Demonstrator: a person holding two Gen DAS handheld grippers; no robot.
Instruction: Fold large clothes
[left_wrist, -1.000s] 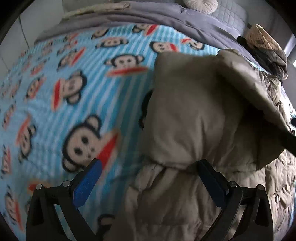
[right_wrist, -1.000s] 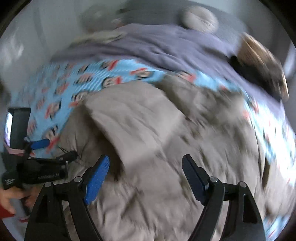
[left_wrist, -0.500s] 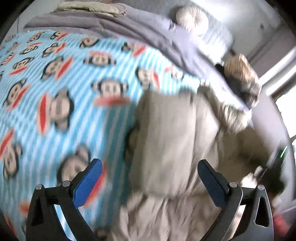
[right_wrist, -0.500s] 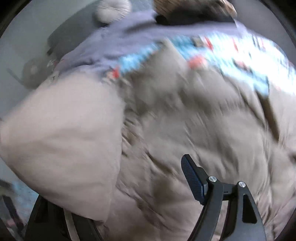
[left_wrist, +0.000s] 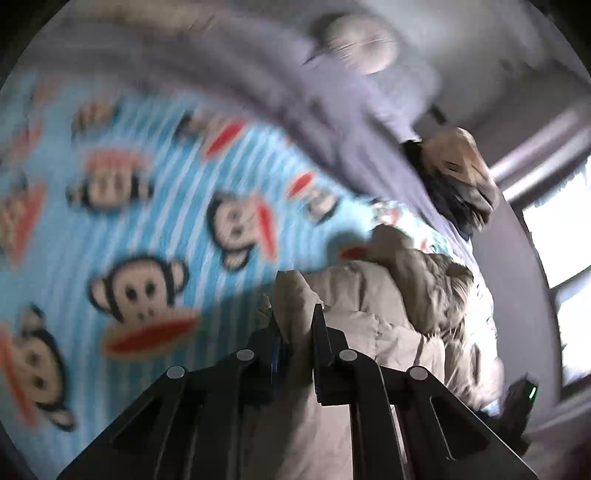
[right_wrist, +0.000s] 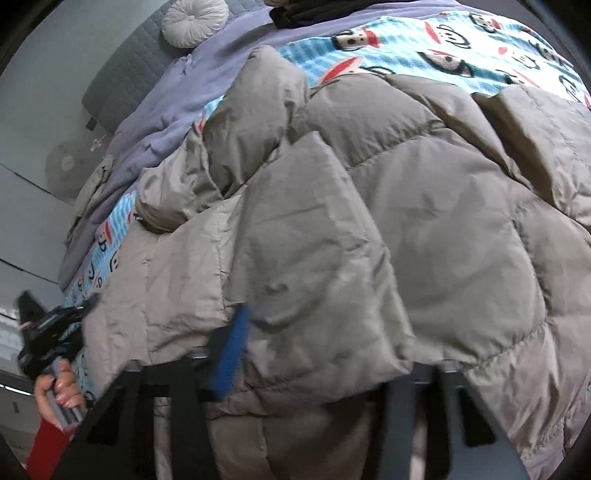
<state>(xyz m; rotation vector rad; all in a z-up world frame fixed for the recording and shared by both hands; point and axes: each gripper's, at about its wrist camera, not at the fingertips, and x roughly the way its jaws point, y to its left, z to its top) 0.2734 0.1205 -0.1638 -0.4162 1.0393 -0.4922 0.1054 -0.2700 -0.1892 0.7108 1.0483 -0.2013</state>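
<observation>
Left wrist view heavily motion-blurred; monkey blanket (left_wrist: 140, 206) smeared, window (left_wrist: 554, 240) at right blown out. Right wrist view sharper, soft even daylight on coat (right_wrist: 369, 229). Both show fisheye bending, dark corners.

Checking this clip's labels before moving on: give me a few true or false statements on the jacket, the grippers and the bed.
1. The left gripper is shut on a fold of the beige puffer jacket. True.
2. The jacket lies on a plain white sheet. False: on a blue monkey-print blanket.
3. The right gripper is clear of the jacket. False: fabric drapes over its fingers.
4. A round white cushion sits by the headboard. True.
</observation>
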